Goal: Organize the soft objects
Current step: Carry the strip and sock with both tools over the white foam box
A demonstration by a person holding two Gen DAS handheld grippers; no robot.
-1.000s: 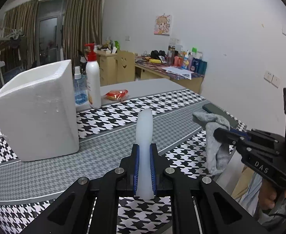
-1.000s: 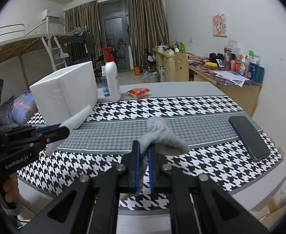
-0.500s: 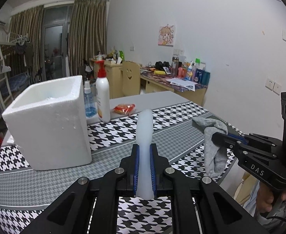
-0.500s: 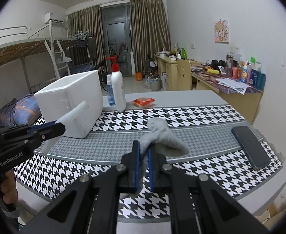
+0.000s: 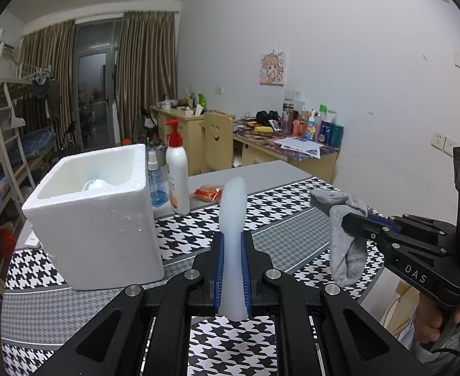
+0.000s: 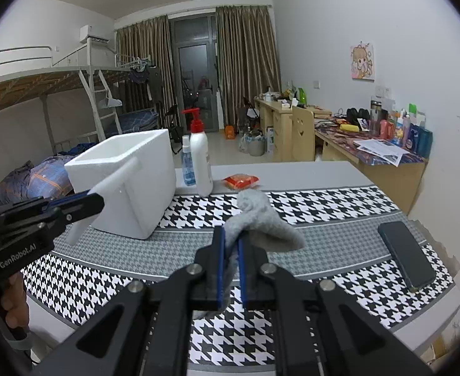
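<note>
grey sock point(image 6: 262, 230) and white foam strip point(image 5: 232, 244) held aloft.

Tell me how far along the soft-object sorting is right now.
Partly done: one white soft item already lies inside the foam box. In hand: the left claw is shut on a white foam strip, and the right claw is shut on a grey sock, both held above the table. Left: both items still need to go into the box.

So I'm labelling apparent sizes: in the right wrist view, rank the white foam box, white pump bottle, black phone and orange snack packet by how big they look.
1. White foam box
2. White pump bottle and black phone: alike, and the phone lies nearer, so unranked
3. Orange snack packet
</note>
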